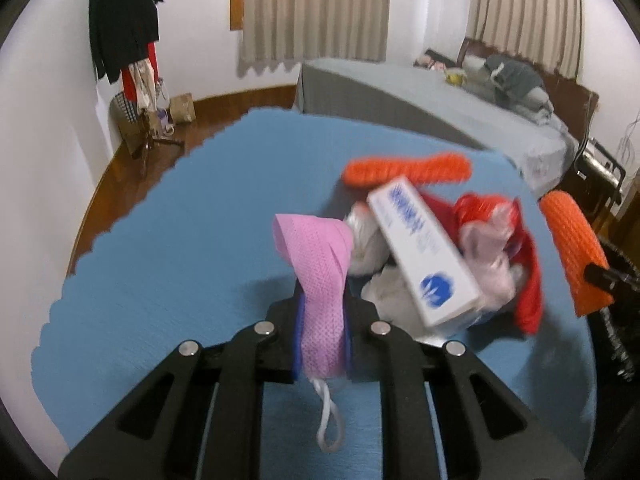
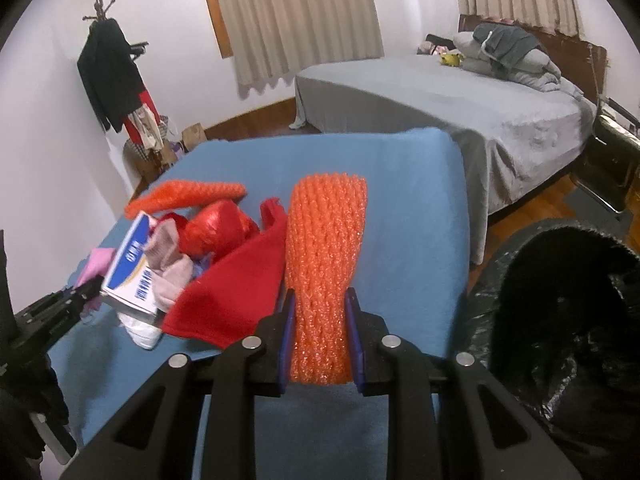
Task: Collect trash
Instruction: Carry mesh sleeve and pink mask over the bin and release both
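My left gripper [image 1: 322, 304] is shut on a pink face mask [image 1: 316, 264], whose white ear loop [image 1: 330, 420] dangles below the jaws. My right gripper [image 2: 320, 300] is shut on an orange foam net sleeve [image 2: 324, 248] held above the blue cloth [image 2: 408, 208]; the same sleeve [image 1: 572, 248] shows at the right edge of the left wrist view. A pile of trash lies on the cloth: a white and blue box [image 1: 420, 252], a second orange net sleeve [image 1: 404, 168], a red plastic bag [image 2: 220, 228], a red cloth [image 2: 232, 288], crumpled white tissue [image 1: 368, 244].
A bin lined with a black bag [image 2: 560, 320] stands at the right of the blue-covered table. Beyond is a bed with a grey cover [image 2: 440, 92] and pillows. A coat stand with dark clothes [image 2: 108, 76] is by the left wall. Wooden floor surrounds the table.
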### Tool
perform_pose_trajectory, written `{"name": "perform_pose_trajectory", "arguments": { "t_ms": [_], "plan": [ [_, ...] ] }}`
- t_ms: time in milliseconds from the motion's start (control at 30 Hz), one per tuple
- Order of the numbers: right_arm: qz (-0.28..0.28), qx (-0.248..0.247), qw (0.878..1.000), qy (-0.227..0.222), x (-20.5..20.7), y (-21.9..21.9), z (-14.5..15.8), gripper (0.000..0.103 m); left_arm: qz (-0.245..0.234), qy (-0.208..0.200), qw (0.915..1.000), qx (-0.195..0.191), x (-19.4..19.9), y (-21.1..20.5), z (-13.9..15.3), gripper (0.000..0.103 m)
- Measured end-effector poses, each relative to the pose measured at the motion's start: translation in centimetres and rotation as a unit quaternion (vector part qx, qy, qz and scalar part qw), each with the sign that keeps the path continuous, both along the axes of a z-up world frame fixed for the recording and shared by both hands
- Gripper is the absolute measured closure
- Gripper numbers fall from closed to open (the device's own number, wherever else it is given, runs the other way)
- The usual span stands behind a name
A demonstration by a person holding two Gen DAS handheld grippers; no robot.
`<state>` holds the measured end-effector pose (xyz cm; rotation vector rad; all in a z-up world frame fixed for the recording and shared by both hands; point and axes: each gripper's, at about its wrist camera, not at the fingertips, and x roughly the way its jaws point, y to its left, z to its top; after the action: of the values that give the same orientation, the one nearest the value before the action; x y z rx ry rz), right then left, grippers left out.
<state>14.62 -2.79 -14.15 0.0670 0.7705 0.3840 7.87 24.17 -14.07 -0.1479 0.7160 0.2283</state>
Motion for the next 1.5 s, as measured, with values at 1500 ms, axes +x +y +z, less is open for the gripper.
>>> {"name": "perform_pose_trajectory", "arguments": {
  "t_ms": [1500],
  "plan": [
    [-0.255, 0.016, 0.967, 0.012, -6.7, -24.0, -0.4, 0.056, -0.368, -0.002, 0.9278, -0.059, 5.7, -36.3, 0.3, 0.078]
  ]
}}
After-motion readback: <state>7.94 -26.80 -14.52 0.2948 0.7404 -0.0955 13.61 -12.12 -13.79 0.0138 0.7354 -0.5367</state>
